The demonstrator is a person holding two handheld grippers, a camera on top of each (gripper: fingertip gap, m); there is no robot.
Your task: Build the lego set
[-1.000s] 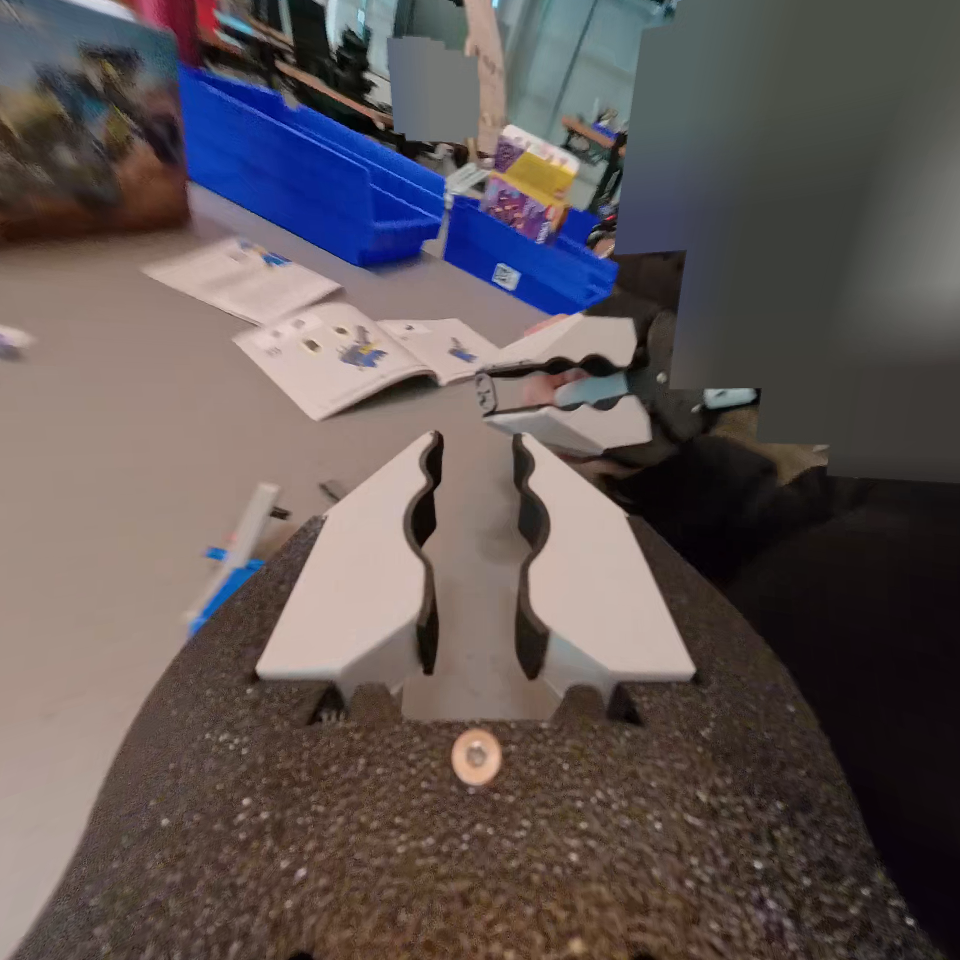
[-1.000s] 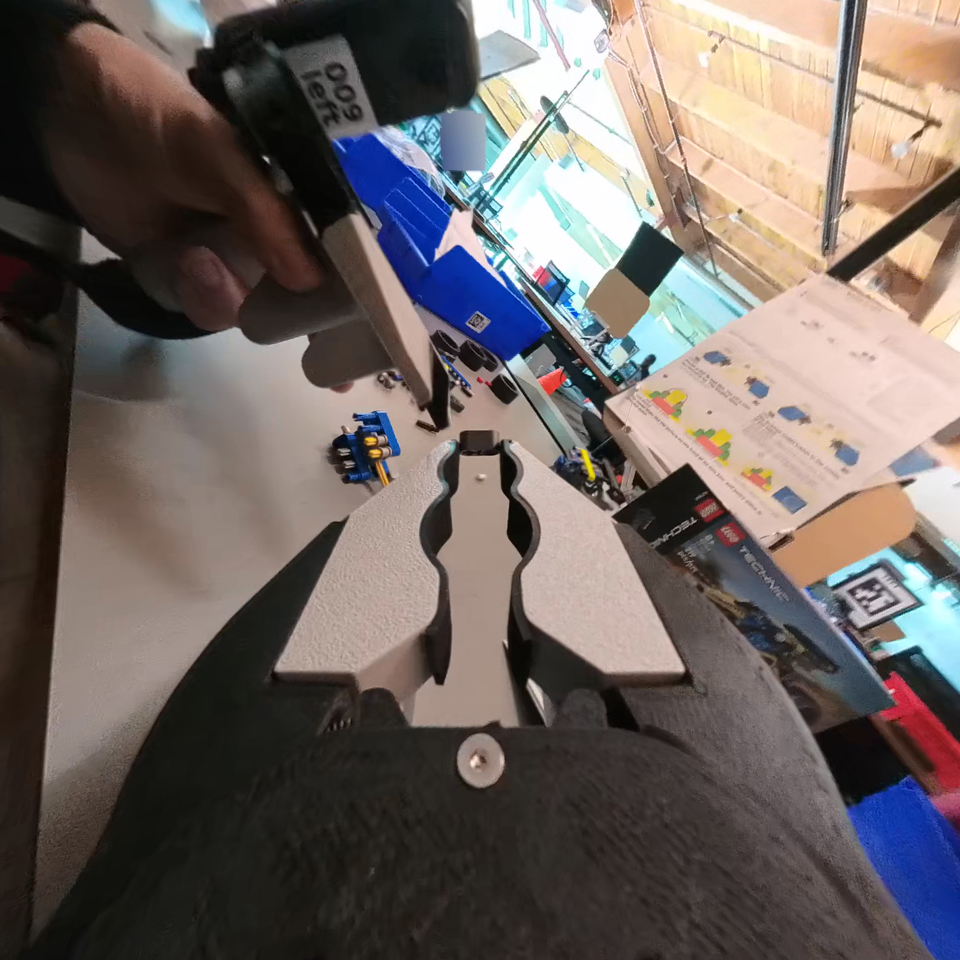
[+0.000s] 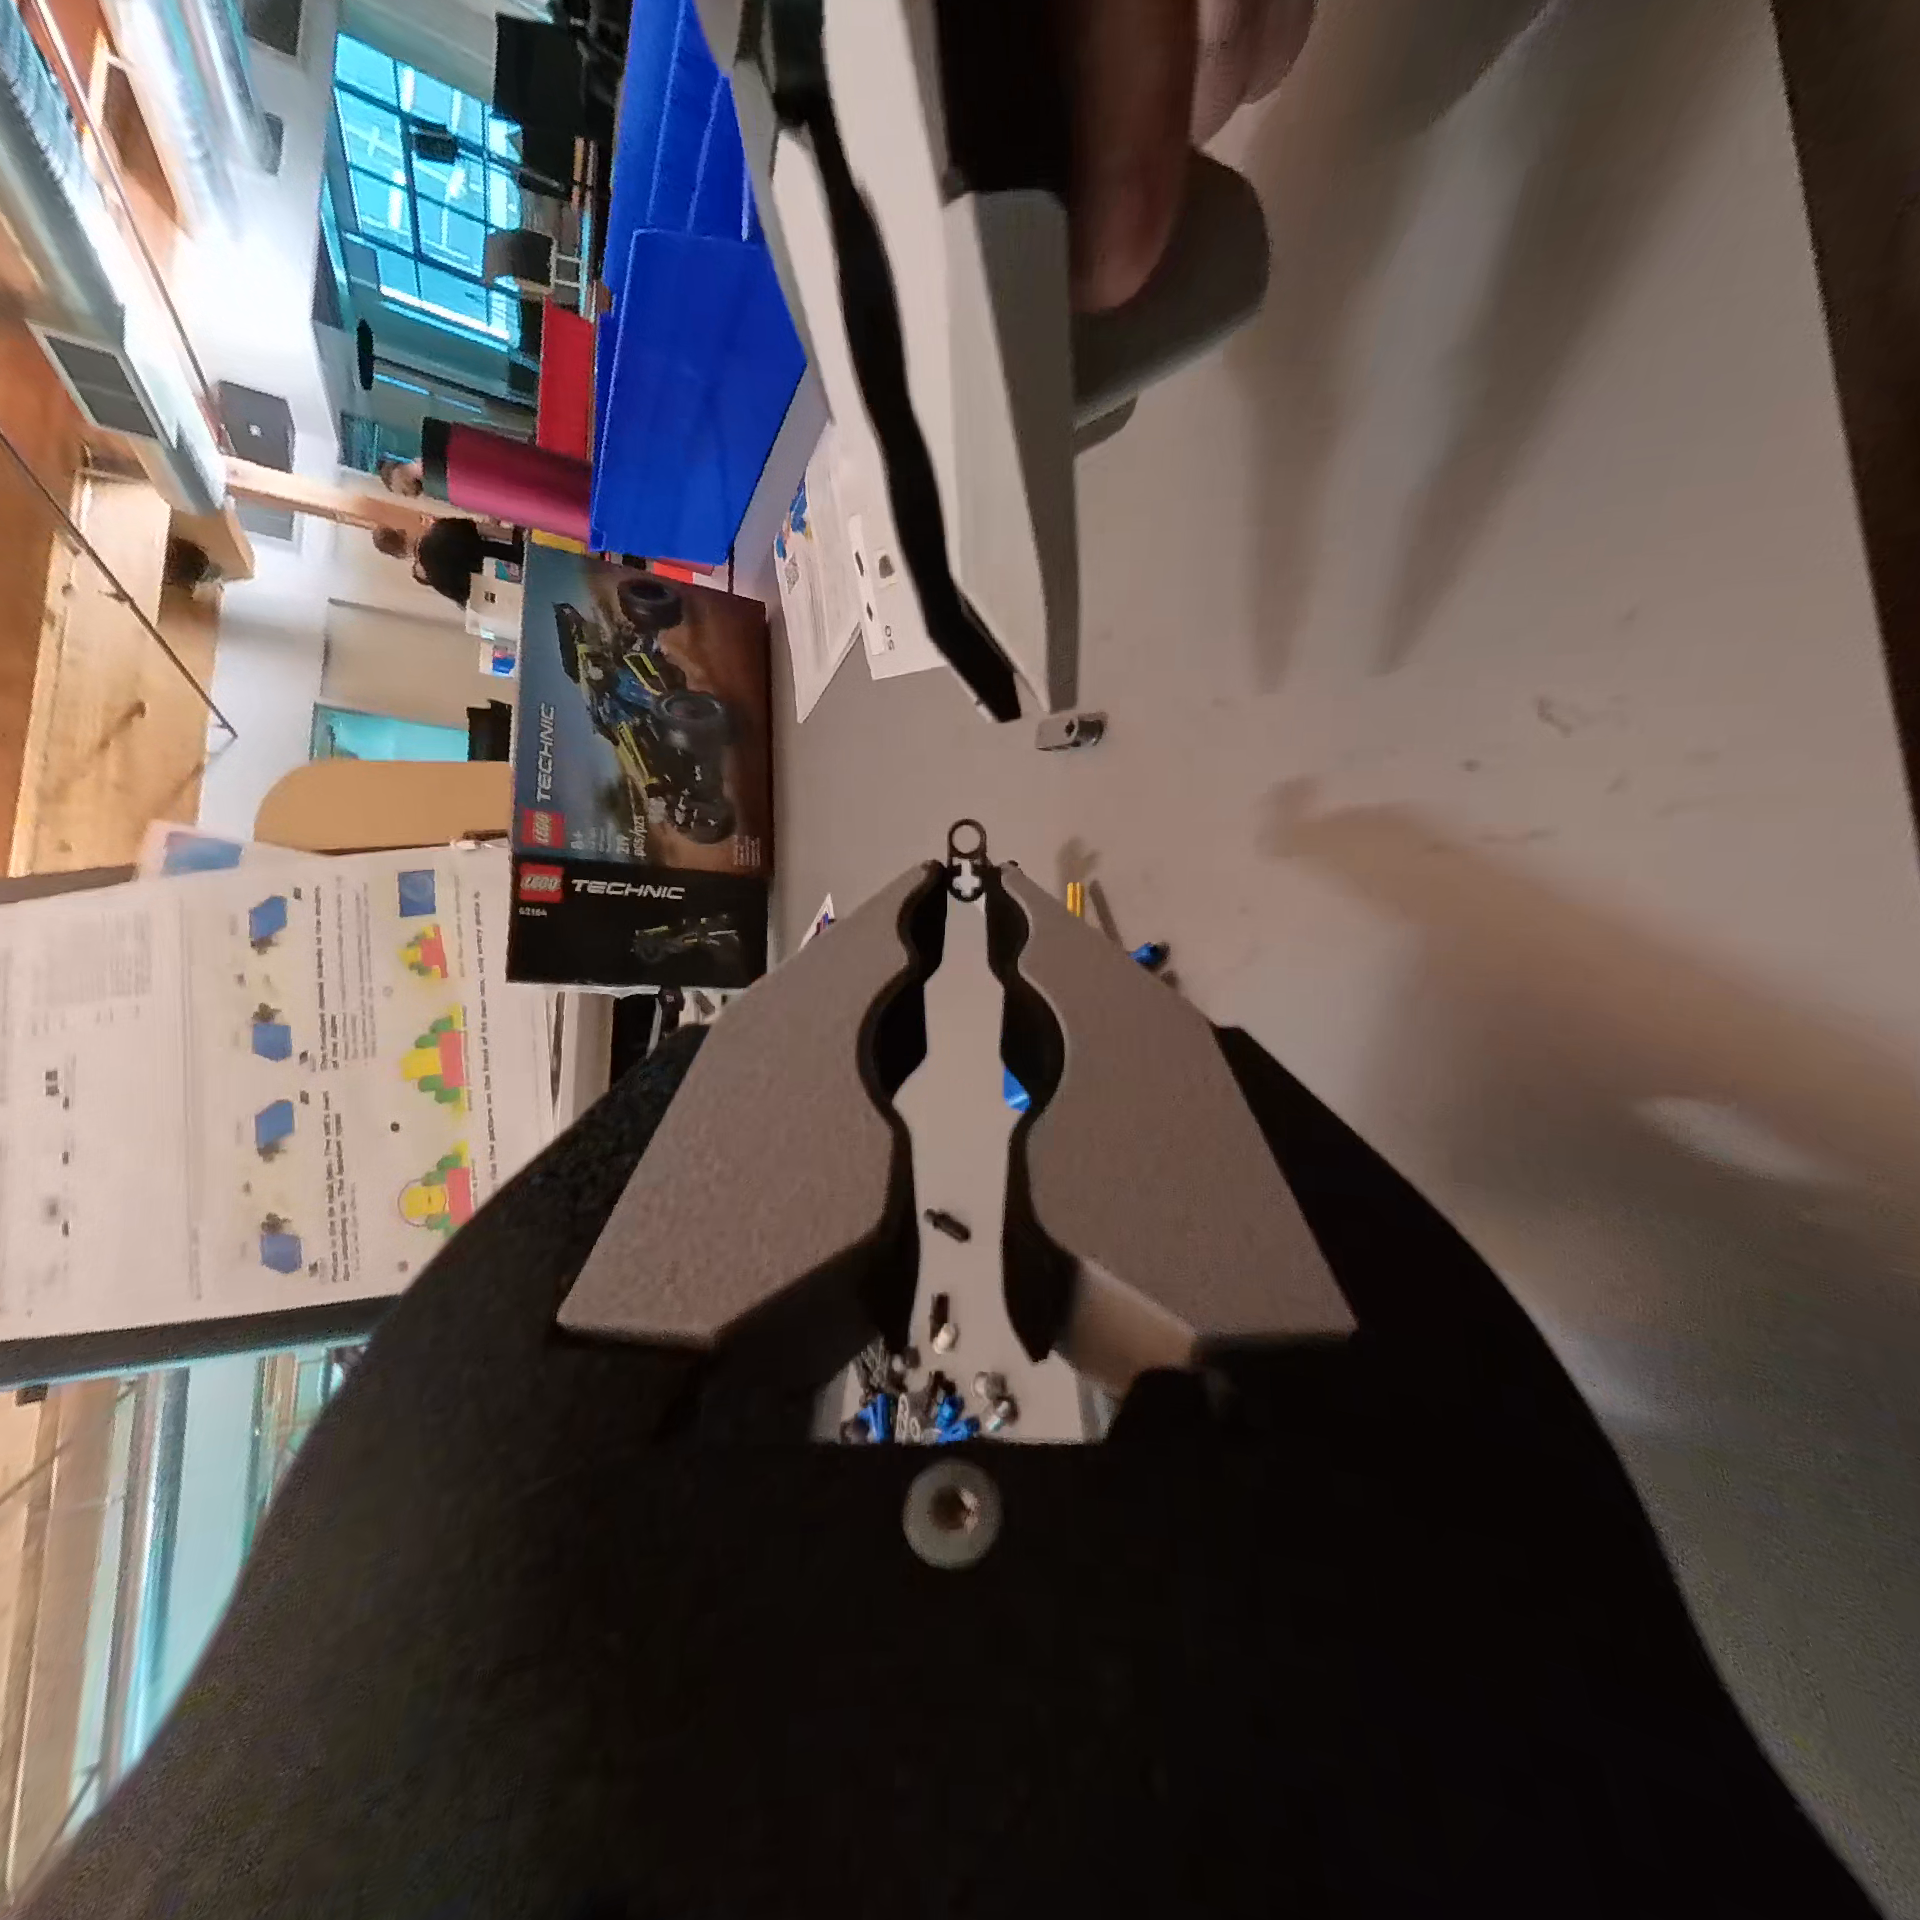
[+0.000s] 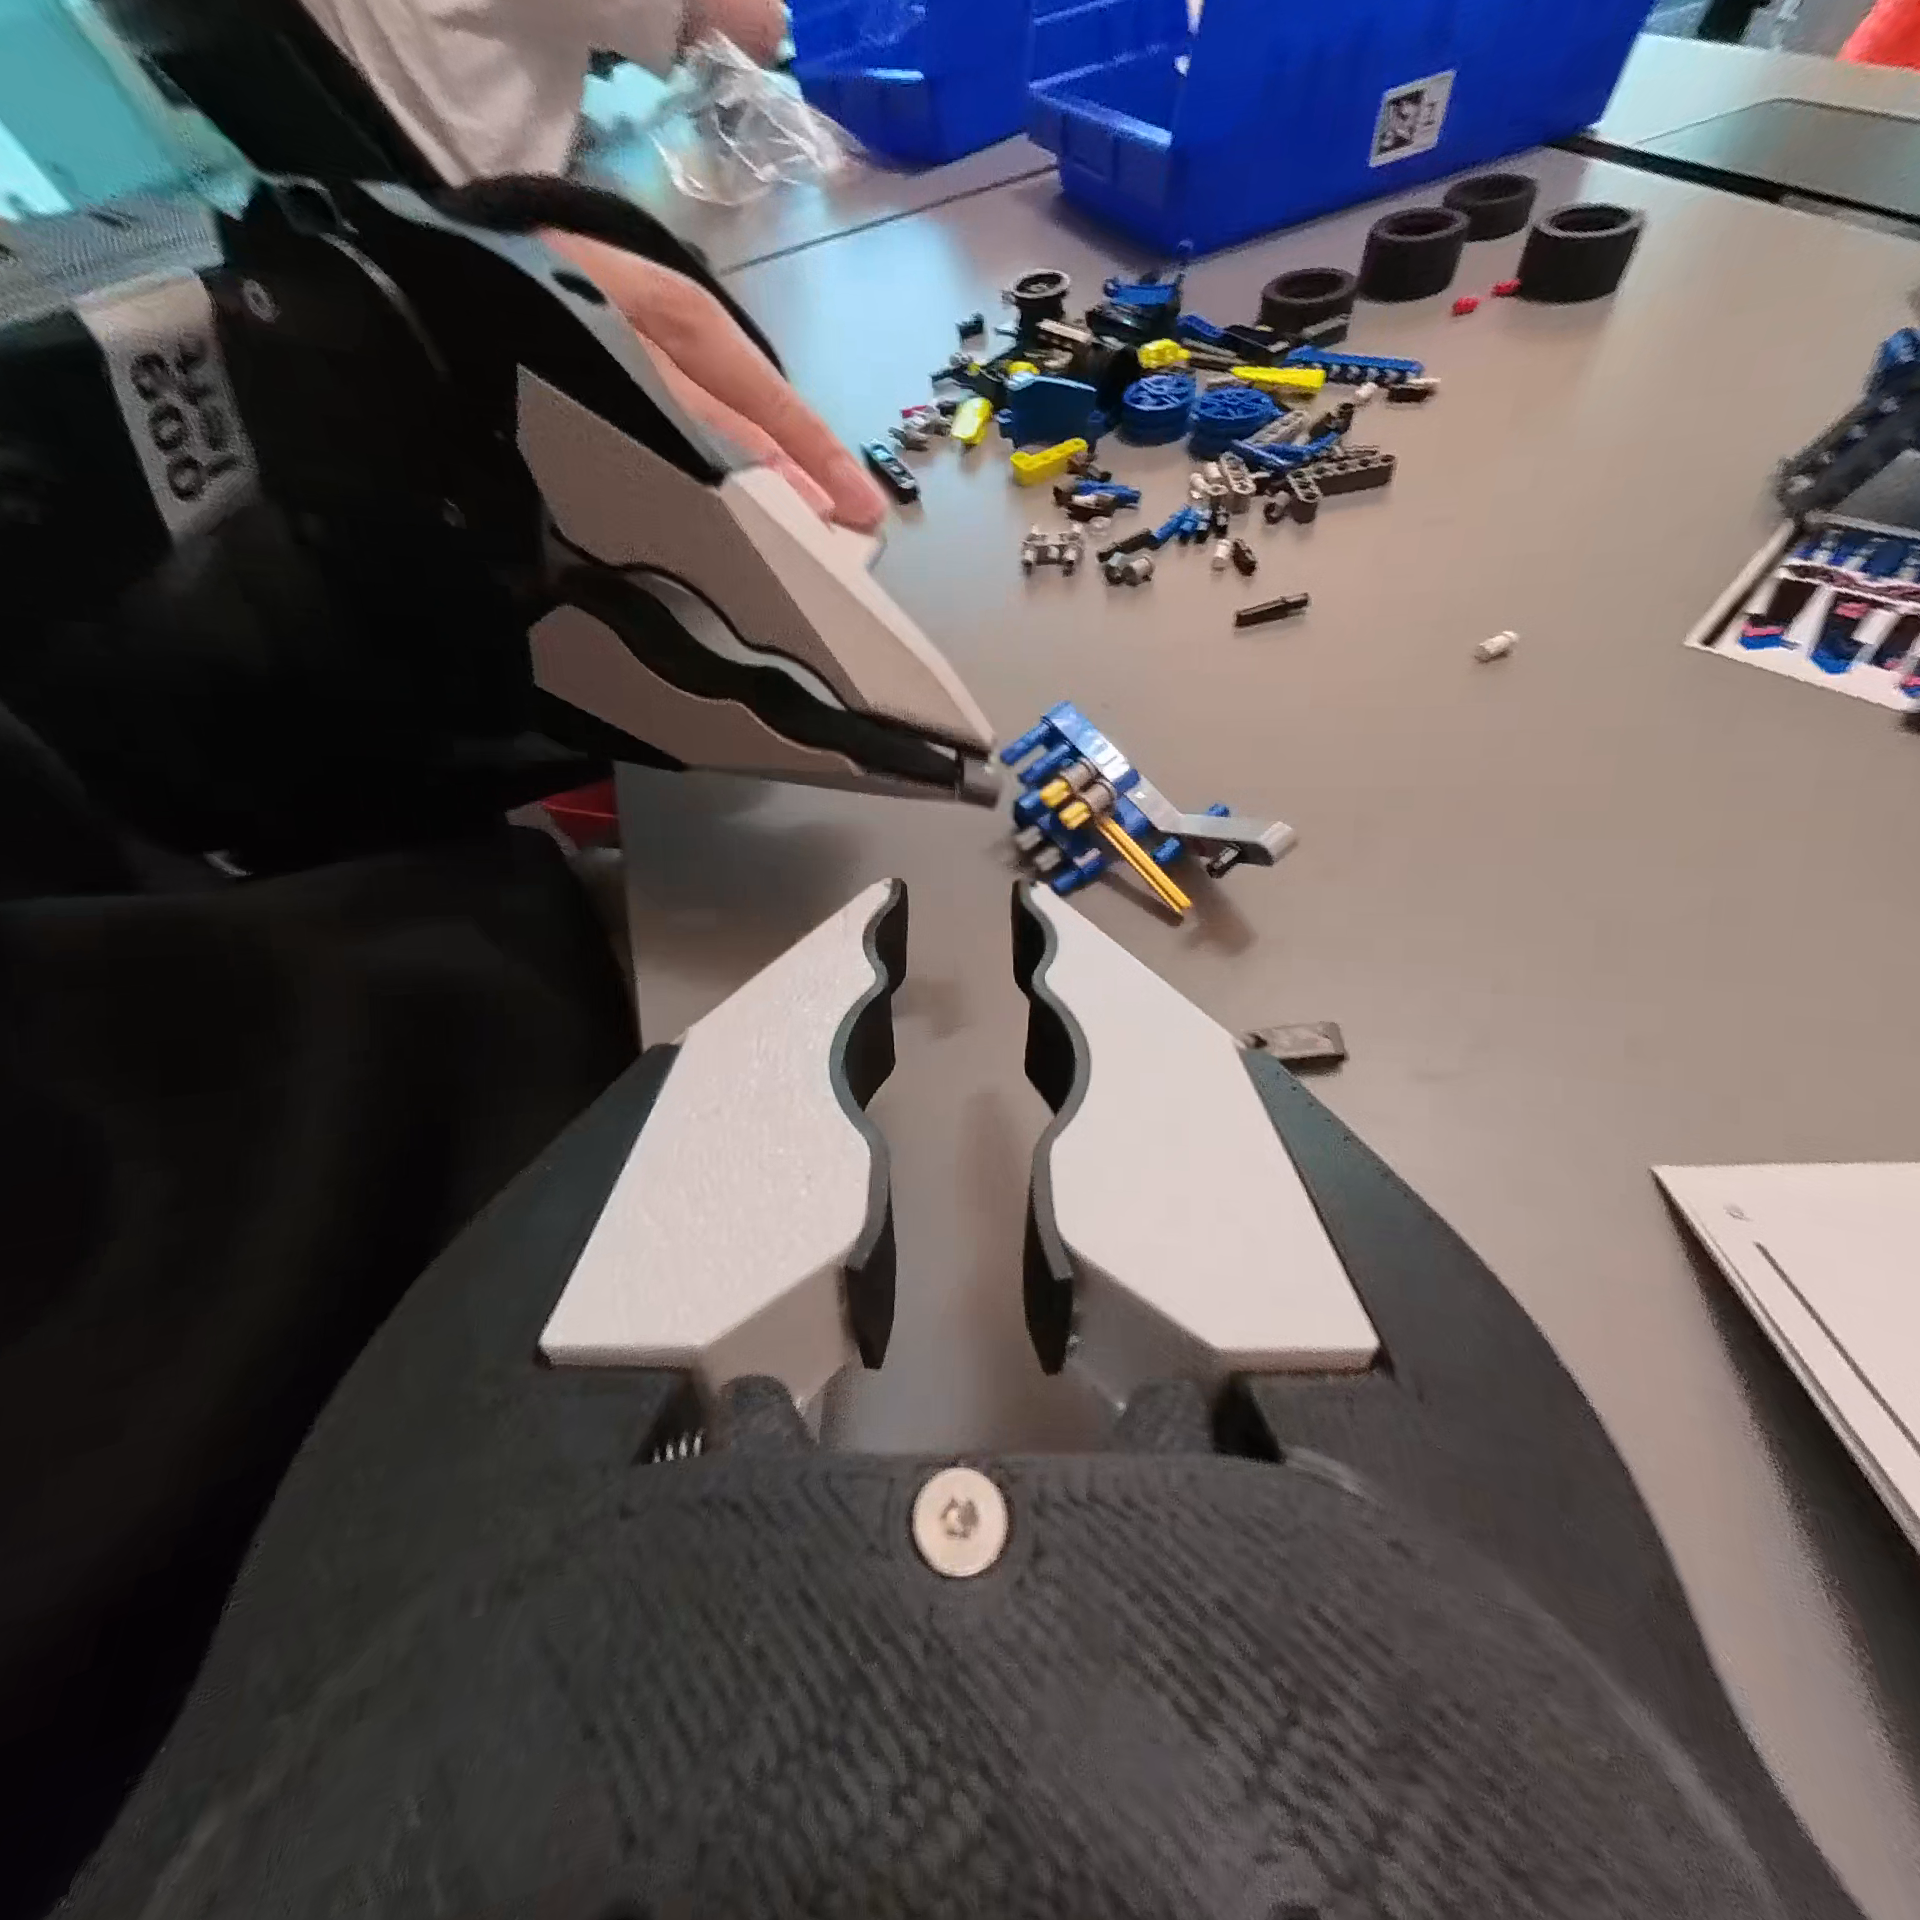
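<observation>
In the left wrist view my left gripper [image 3: 966, 878] is shut on a small black Technic connector [image 3: 966, 854], held above the grey table. The other gripper [image 3: 1023, 717] hangs above it, jaws together, with a small grey piece [image 3: 1070, 730] at its tip. In the right wrist view my right gripper [image 4: 956, 899] is open and empty just above the table. A small blue assembly with yellow and grey pins [image 4: 1081, 800] lies just ahead of it. The other gripper [image 4: 971, 774], held by a hand, is shut, its tip touching the assembly's left side.
A pile of loose blue, yellow and black parts [image 4: 1164, 416] and several black tyres [image 4: 1423, 249] lie farther back, before blue bins [image 4: 1299, 94]. A sticker sheet [image 4: 1829, 613] and a booklet [image 4: 1818, 1309] lie at the right. The set's box [image 3: 644, 769] stands by a printed sheet [image 3: 260, 1091]. Both grippers' tips are close together, under 4 cm apart.
The left wrist view showed open, empty jaws; now they are shut on the black connector. The right wrist view showed jaws shut on a small black piece; now they are open and empty.
</observation>
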